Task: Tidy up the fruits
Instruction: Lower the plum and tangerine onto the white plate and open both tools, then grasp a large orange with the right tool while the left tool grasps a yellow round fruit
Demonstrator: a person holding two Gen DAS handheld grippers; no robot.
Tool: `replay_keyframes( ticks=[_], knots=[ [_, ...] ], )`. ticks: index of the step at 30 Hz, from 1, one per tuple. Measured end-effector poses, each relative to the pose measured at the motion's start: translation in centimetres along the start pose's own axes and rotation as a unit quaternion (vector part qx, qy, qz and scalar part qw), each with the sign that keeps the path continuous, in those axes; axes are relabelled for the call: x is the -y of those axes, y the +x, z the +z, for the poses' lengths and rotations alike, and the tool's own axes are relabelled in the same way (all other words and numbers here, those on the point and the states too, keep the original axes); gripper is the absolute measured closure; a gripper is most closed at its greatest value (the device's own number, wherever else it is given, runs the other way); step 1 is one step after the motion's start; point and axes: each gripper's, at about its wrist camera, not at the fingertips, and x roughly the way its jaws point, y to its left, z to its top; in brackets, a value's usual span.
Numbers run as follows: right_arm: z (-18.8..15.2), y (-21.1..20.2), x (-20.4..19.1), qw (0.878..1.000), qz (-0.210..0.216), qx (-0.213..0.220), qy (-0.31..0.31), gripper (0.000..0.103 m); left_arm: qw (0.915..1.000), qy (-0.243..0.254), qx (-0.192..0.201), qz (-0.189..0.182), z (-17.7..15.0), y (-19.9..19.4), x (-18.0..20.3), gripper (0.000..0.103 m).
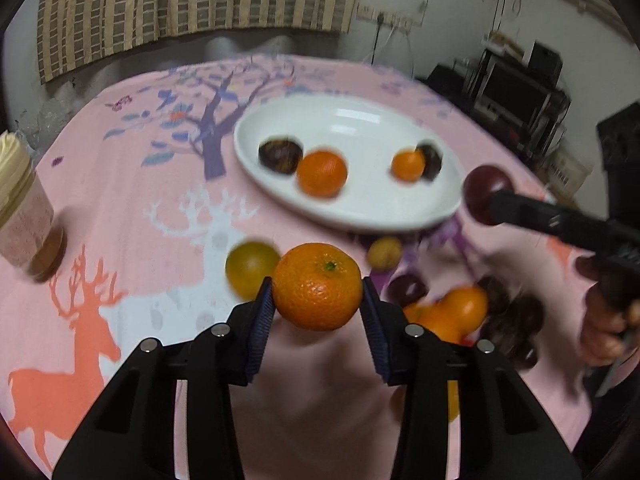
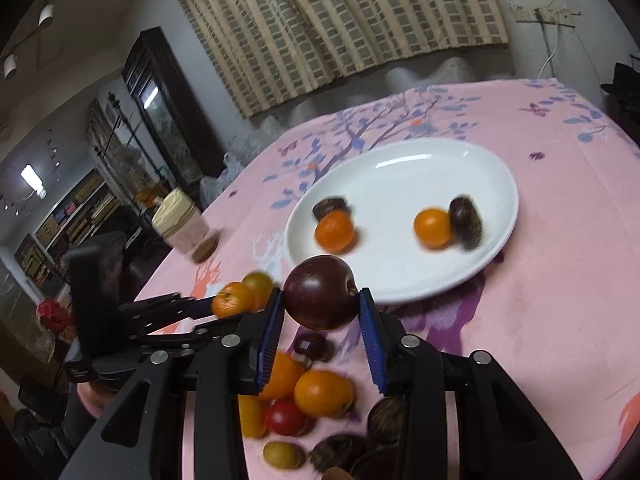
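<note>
Your left gripper clamps a dimpled orange above the pink printed tablecloth, short of the white oval plate. Your right gripper clamps a smooth dark plum at the plate's near rim. Four blurred fruits lie in the plate. The loose fruit pile is partly hidden behind the gripper fingers.

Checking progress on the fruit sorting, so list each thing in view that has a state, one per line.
Left tool: shut on the orange, held above the cloth.
Right tool: shut on the dark plum, held near the plate's rim.
White plate: on the cloth, holding two orange fruits and two dark ones.
Loose fruit pile: on the cloth, not yet plated.
Jar: upright, lid on.
</note>
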Motion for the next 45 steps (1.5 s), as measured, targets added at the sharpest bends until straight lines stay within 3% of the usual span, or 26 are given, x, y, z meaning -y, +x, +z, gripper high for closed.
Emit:
replay_keyframes(
  ticks=[3,7,12,13,14,17,21,26,30,32,35,40,45],
  knots=[
    [2.0,1.2,1.0,0.999,-0.034,0.014,0.007,0.065,0.9998,-0.007,0.020,-0.005,3.6,0.7,0.7,0.061],
    [4.1,4.0,2.2,0.997,-0.082,0.009,-0.001,0.065,0.9998,-0.009,0.018,0.003,7.4,3.6,1.6,0.061],
    [4.7,6.0,3.2,0.996,-0.086,-0.014,0.003,0.061,0.9994,-0.012,-0.008,0.031,9.6,7.5,2.2,0.060],
    [4.7,5.8,3.3,0.997,-0.082,-0.013,0.005,0.058,0.9994,-0.013,-0.010,0.032,9.5,7.7,2.1,0.056],
    [4.7,5.4,3.4,0.997,-0.076,-0.008,0.007,0.052,0.9994,-0.010,-0.004,0.031,9.4,7.3,2.0,0.044],
    [4.3,3.7,3.2,0.998,-0.051,0.006,0.020,0.049,0.9979,-0.010,0.035,0.054,9.0,4.8,1.7,0.019],
    [3.6,2.2,2.5,0.999,-0.001,-0.002,0.033,0.047,0.9953,-0.011,0.074,0.062,8.1,1.4,0.5,0.010],
    [1.6,3.4,-1.4,0.994,0.053,-0.088,-0.045,0.047,0.9904,-0.036,0.084,0.104,6.1,-0.4,-2.7,0.009],
    [-1.2,5.1,-5.4,0.977,0.028,-0.149,-0.148,0.047,0.9866,-0.112,0.053,0.106,4.4,-0.1,-6.2,0.009],
    [-2.1,5.5,-6.4,0.972,0.015,-0.163,-0.168,0.047,0.9840,-0.136,0.053,0.103,3.9,-0.3,-7.2,0.009],
    [-3.2,5.7,-7.6,0.967,-0.010,-0.163,-0.197,0.047,0.9825,-0.142,0.061,0.104,3.6,-0.8,-7.4,0.009],
    [-3.8,6.1,-8.4,0.959,-0.043,-0.159,-0.230,0.047,0.9852,-0.111,0.060,0.116,3.5,-0.8,-6.3,0.009],
    [-4.4,6.1,-9.2,0.955,-0.057,-0.159,-0.242,0.056,0.9863,-0.086,0.057,0.128,3.4,-0.5,-5.4,0.009]
  ],
)
